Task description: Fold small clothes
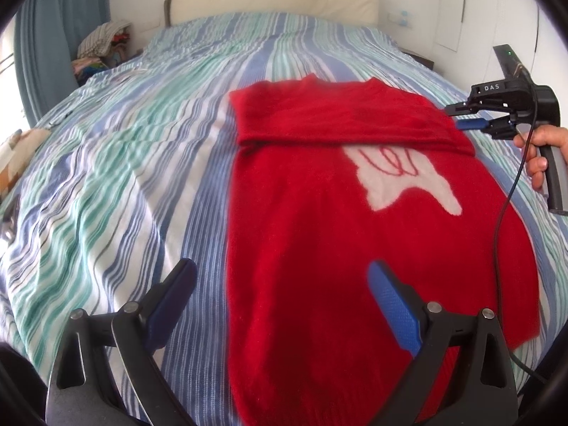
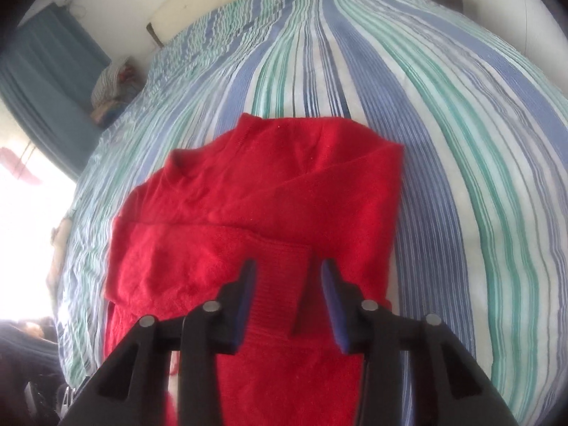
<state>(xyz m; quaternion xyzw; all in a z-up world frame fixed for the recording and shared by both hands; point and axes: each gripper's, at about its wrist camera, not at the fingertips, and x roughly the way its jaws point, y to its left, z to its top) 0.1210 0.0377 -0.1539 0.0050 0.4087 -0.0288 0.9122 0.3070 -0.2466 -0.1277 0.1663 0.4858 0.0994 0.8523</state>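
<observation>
A red sweater with a white motif lies flat on the striped bed, its top part and a sleeve folded across the chest. My left gripper hovers open and wide over the sweater's near left edge, holding nothing. My right gripper, held by a hand, sits at the sweater's far right edge. In the right wrist view the right gripper stands partly closed over the sweater. The ribbed sleeve cuff lies flat between the jaws, and a gap shows beside the right pad.
The striped bed cover stretches wide to the left and beyond the sweater. A cream headboard stands at the far end, and a pile of clothes sits at the far left. The right gripper's black cable hangs over the sweater's right side.
</observation>
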